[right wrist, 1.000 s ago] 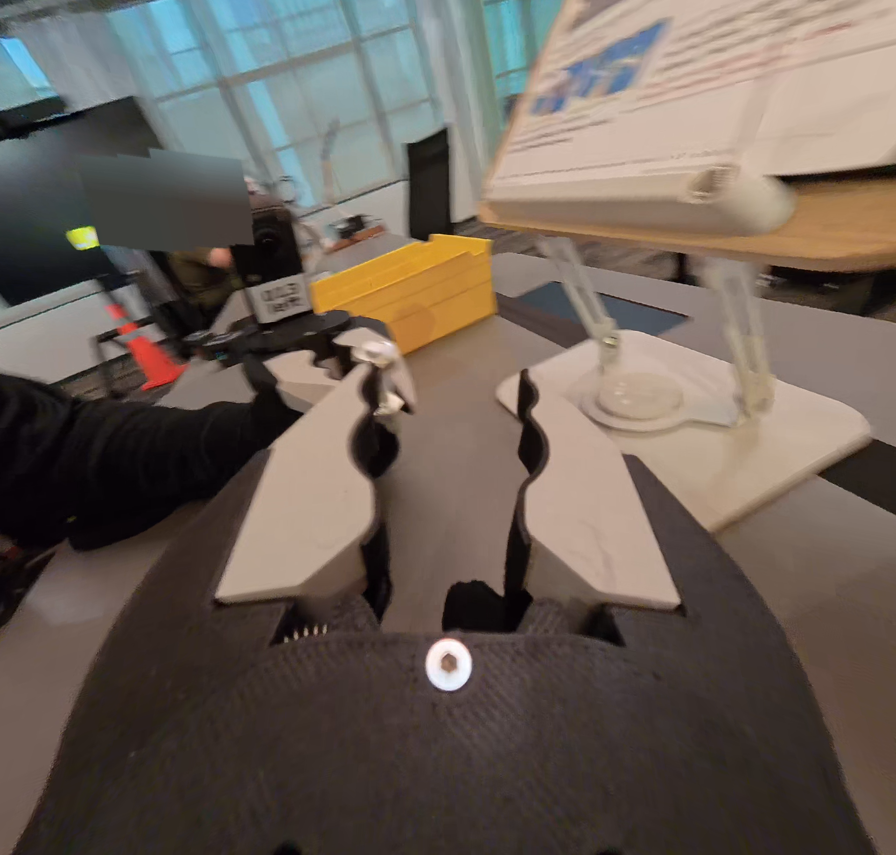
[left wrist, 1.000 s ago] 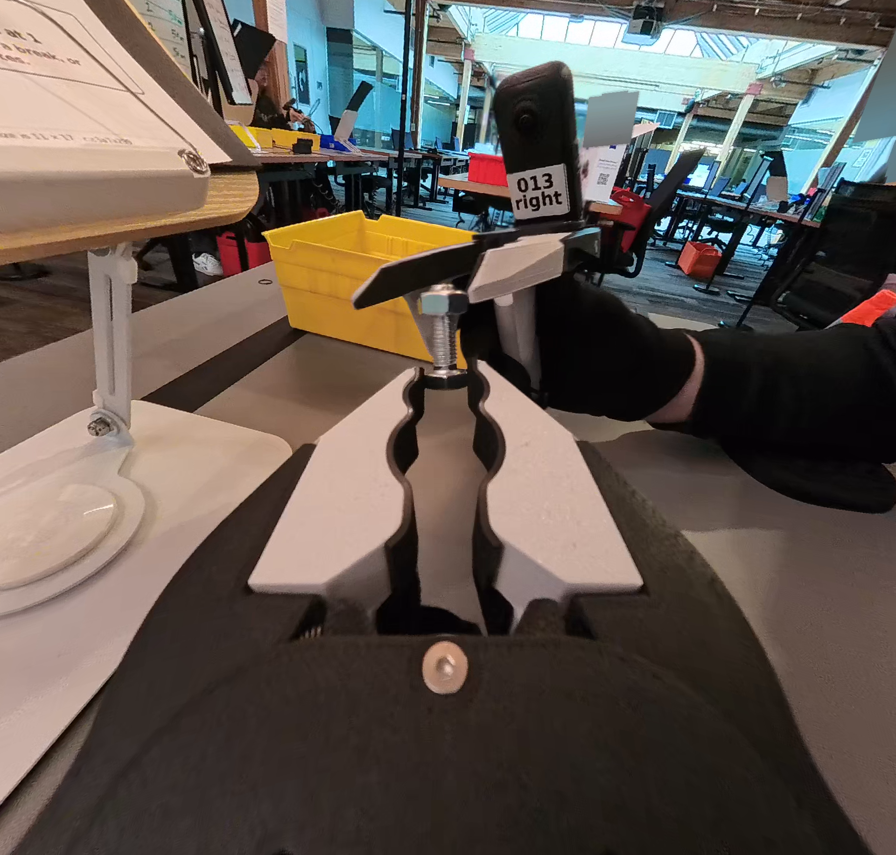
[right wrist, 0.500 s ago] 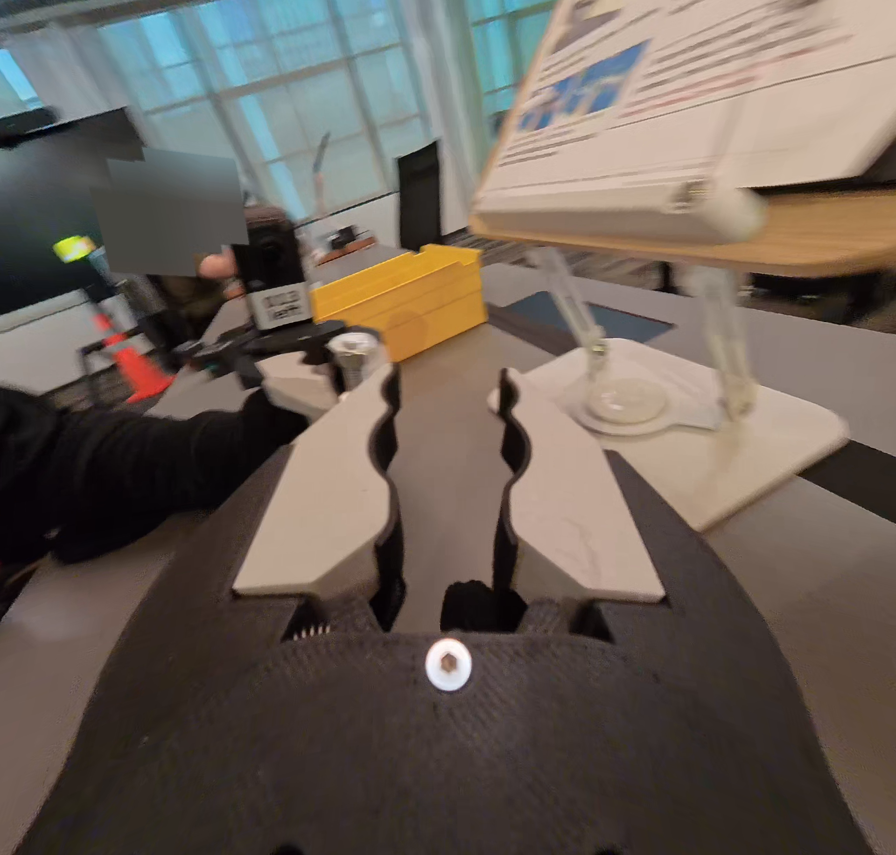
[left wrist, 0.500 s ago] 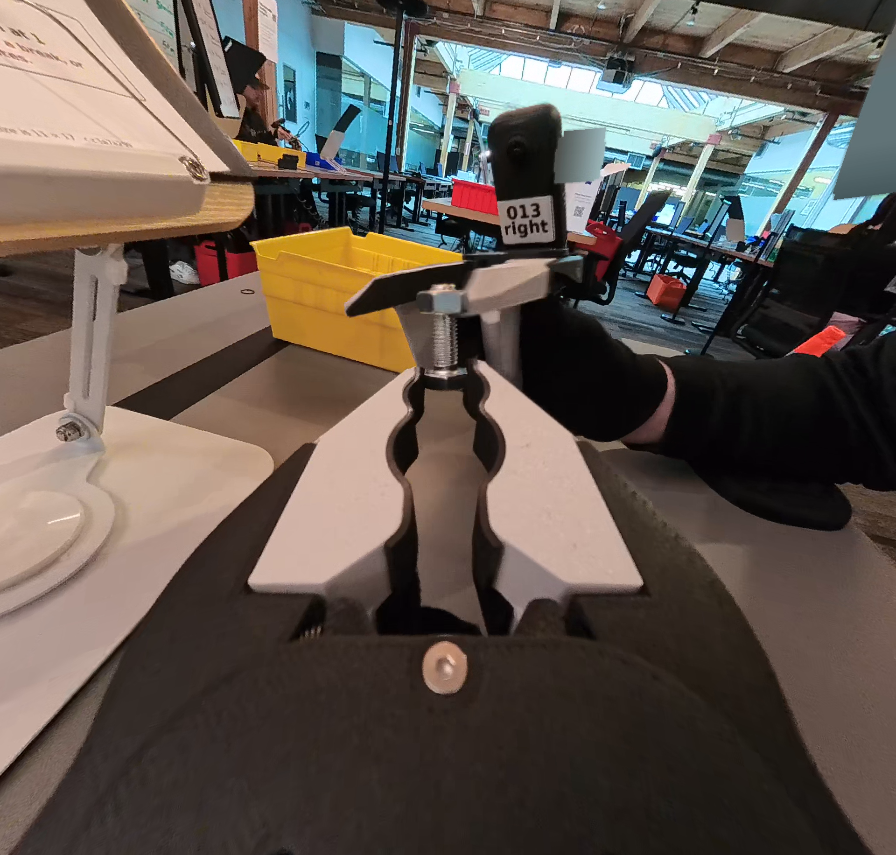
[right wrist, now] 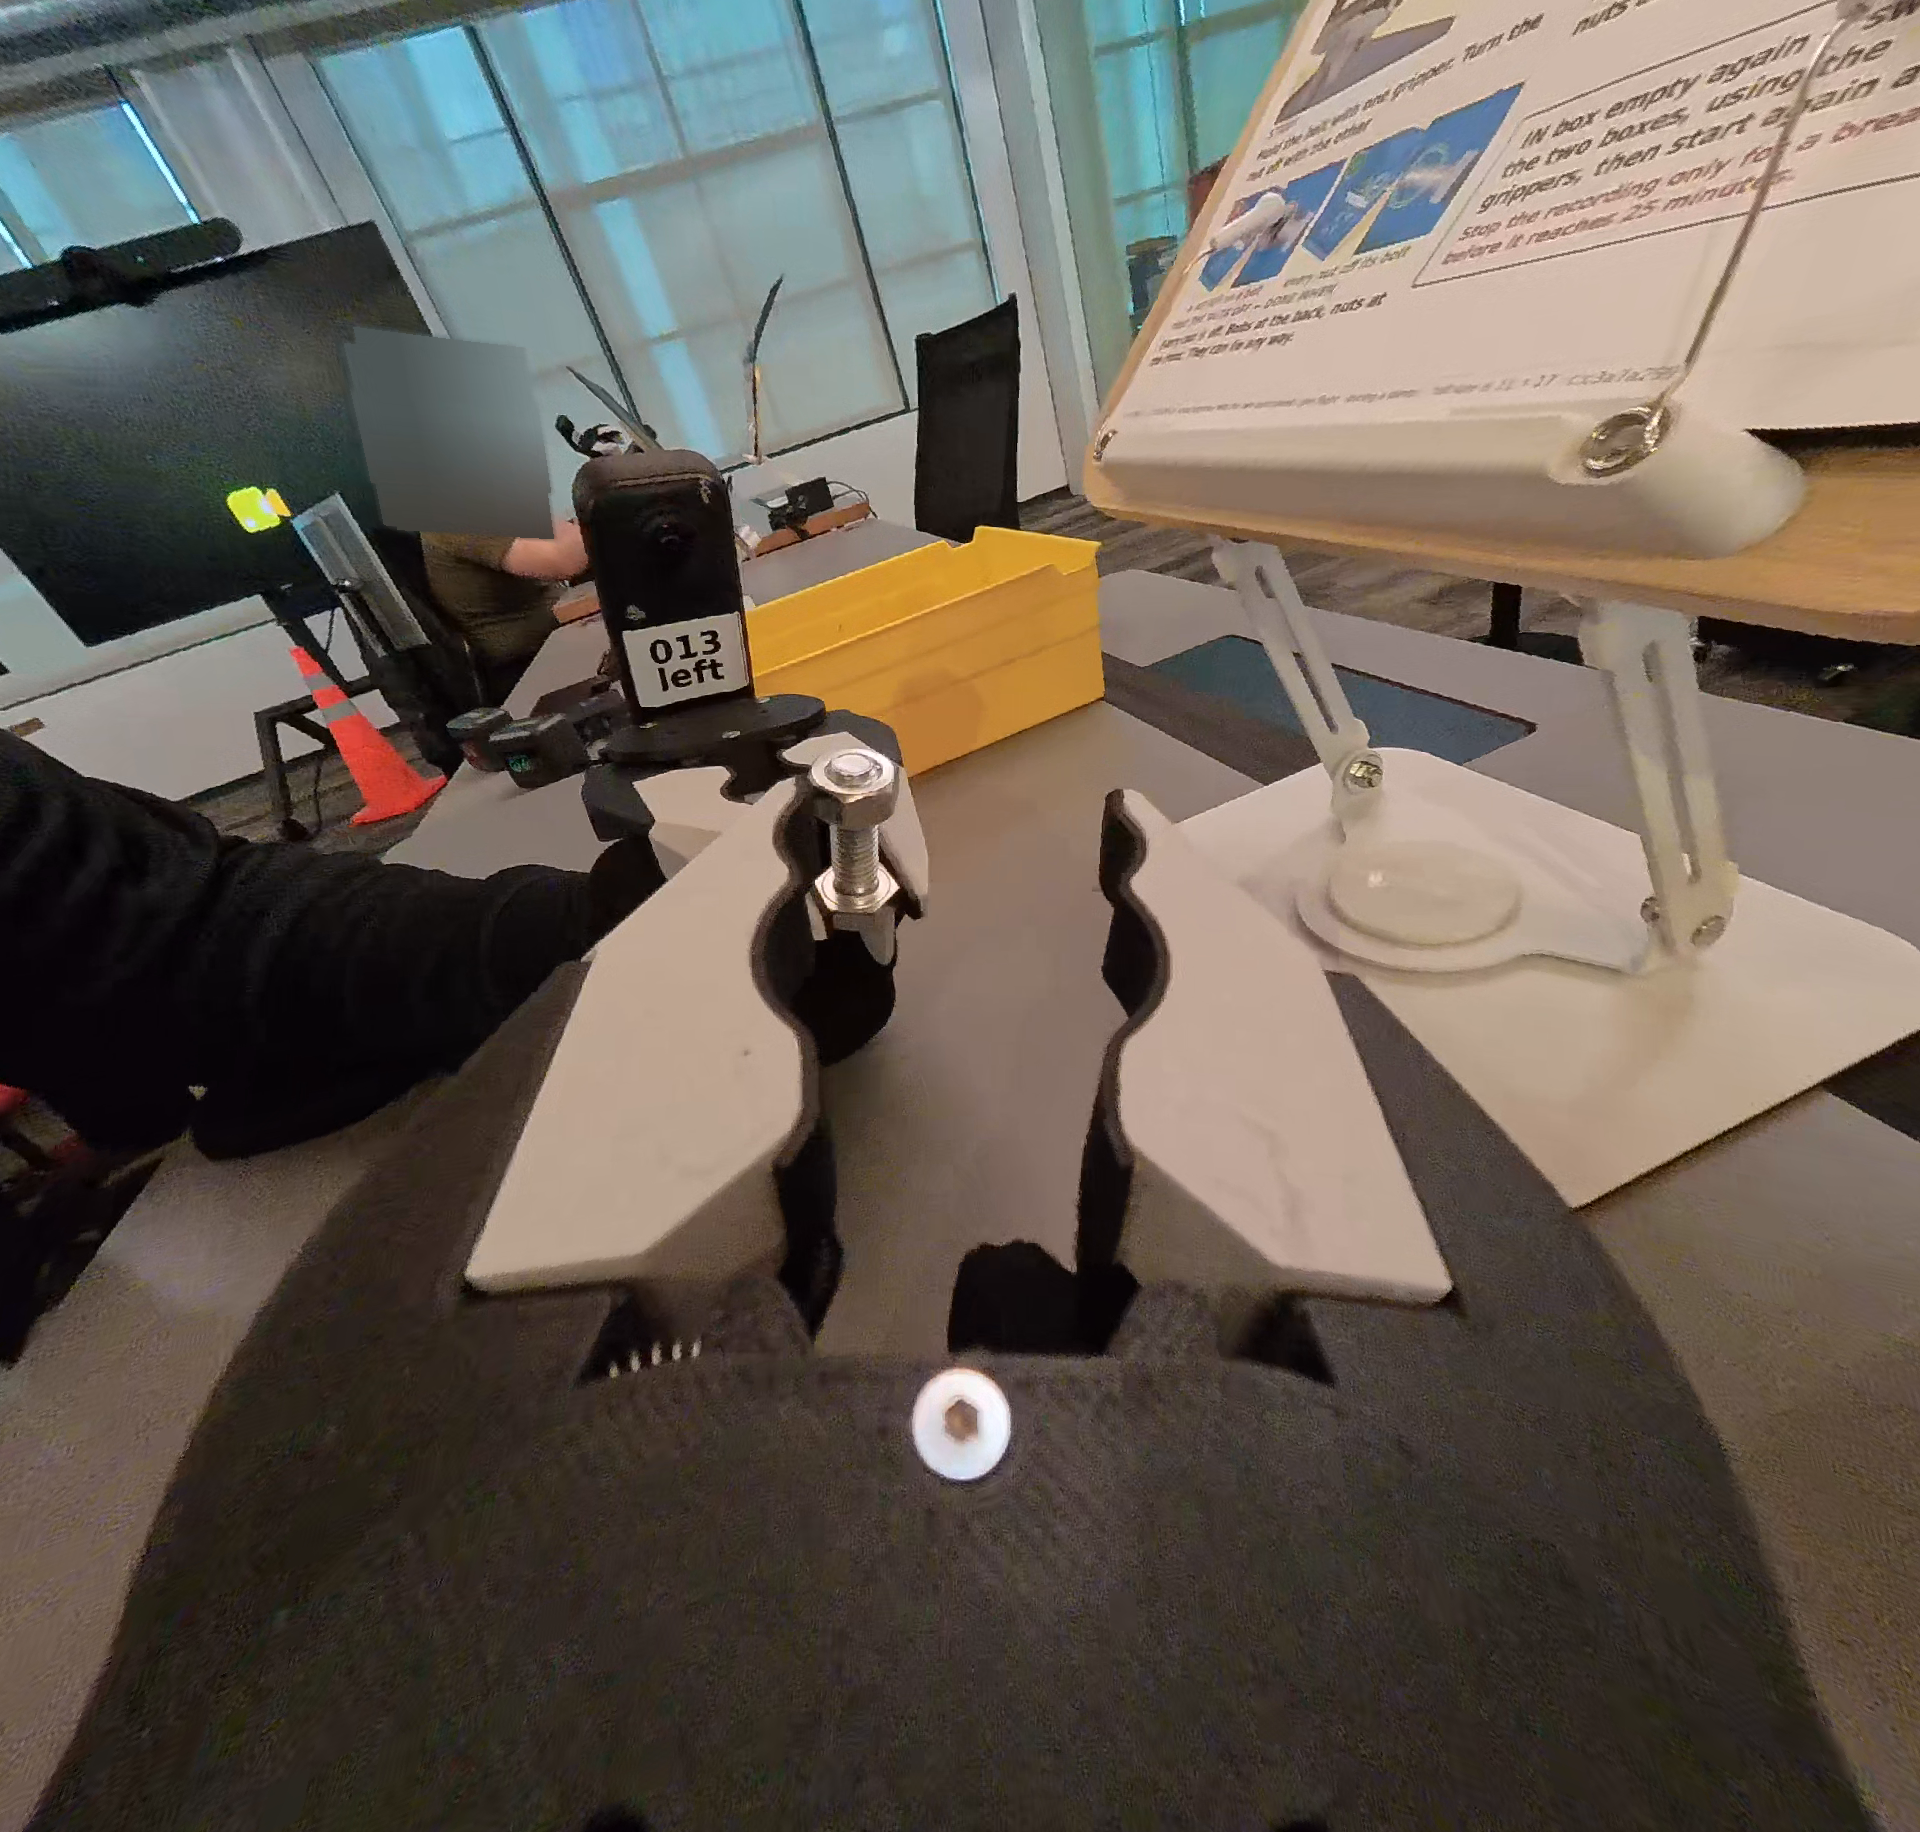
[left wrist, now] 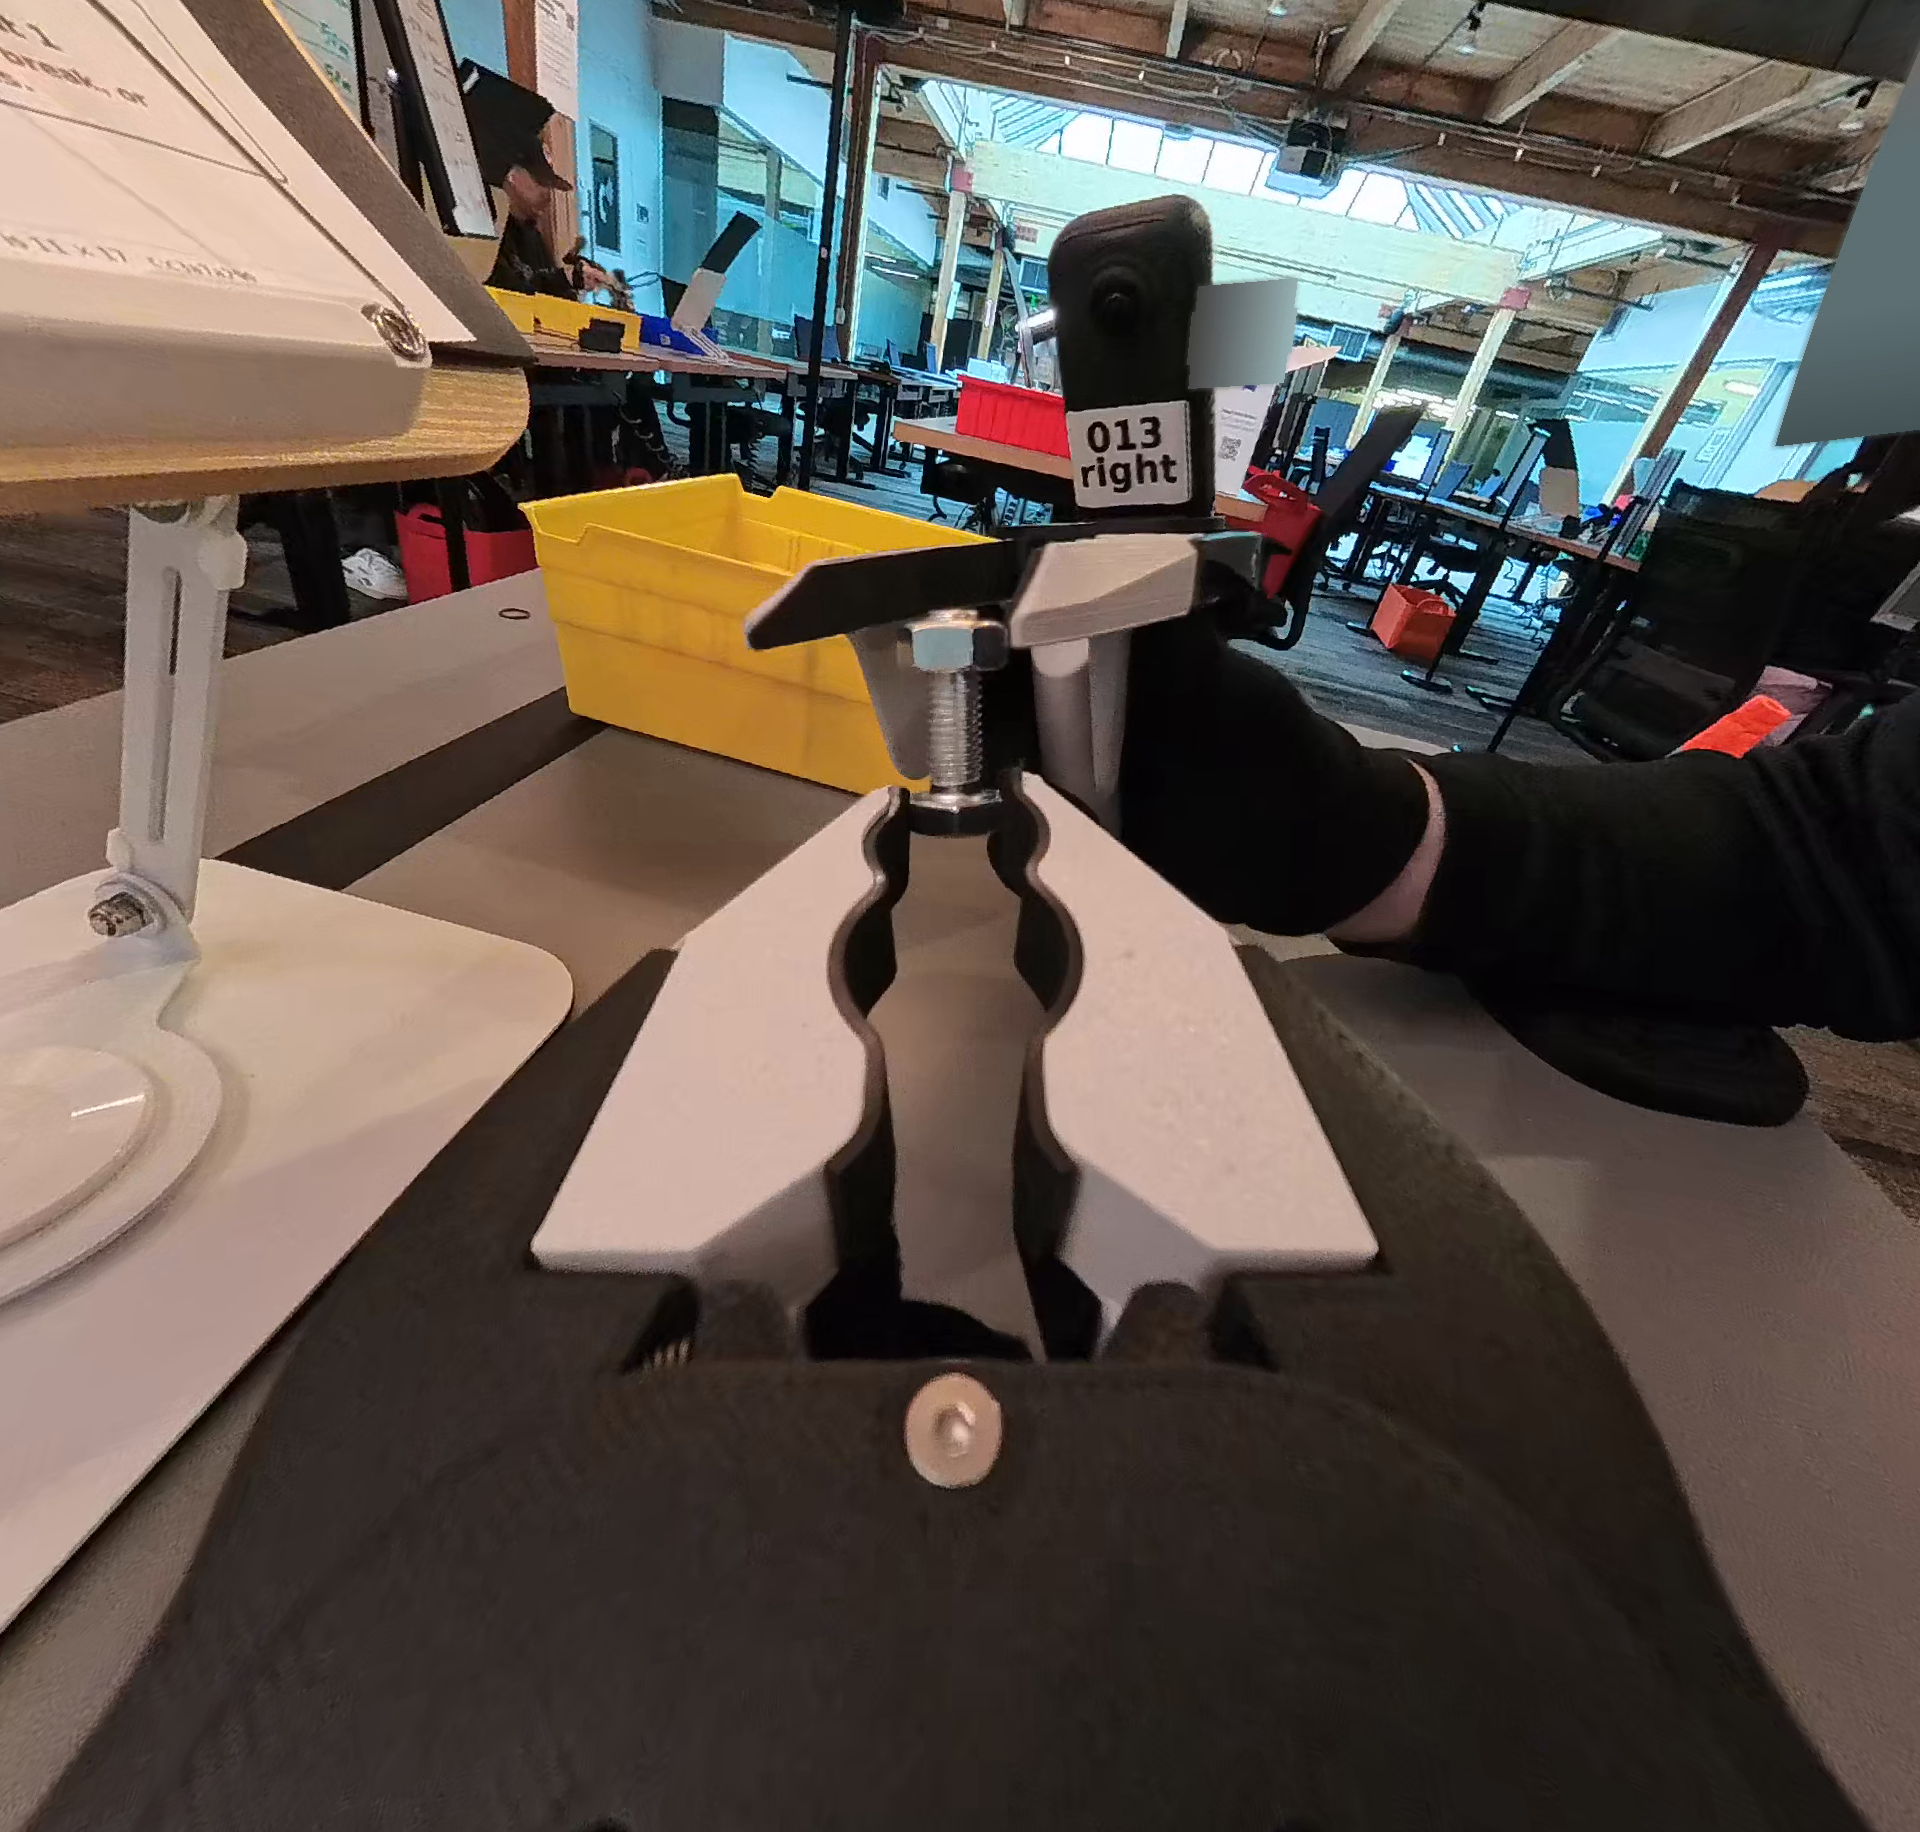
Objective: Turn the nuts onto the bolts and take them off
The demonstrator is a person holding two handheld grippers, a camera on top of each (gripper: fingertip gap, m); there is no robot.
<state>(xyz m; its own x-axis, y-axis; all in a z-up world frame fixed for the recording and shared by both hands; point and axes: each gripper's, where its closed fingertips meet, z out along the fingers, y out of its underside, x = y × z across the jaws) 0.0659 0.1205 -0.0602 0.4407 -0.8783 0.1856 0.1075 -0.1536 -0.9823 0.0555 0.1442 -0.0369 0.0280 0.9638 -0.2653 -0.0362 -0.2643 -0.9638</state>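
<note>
A silver bolt (left wrist: 954, 733) stands upright with a nut (left wrist: 951, 639) near its top end. My left gripper (left wrist: 951, 816) is shut on the bolt's head at the bottom. My right gripper (right wrist: 961, 826) is open with a wide gap. Its left finger (right wrist: 727, 930) lies beside the nut (right wrist: 854, 780) and the bolt (right wrist: 852, 847), and its right finger is well clear. In the left wrist view the right gripper (left wrist: 966, 593) lies flat at nut height, held by a black-gloved hand (left wrist: 1247, 795). The left gripper (right wrist: 862, 909) also shows in the right wrist view.
A yellow bin (left wrist: 727, 619) stands on the grey table behind the bolt and also shows in the right wrist view (right wrist: 935, 629). A white document stand (left wrist: 260, 1055) with a tilted board overhangs one side, its base (right wrist: 1558, 1003) close to my right gripper. The grippers are tip to tip, or close to it.
My right gripper narrowed its gap beside the nut half a second ago and has now opened wide again. My left gripper has kept its hold on the bolt.
</note>
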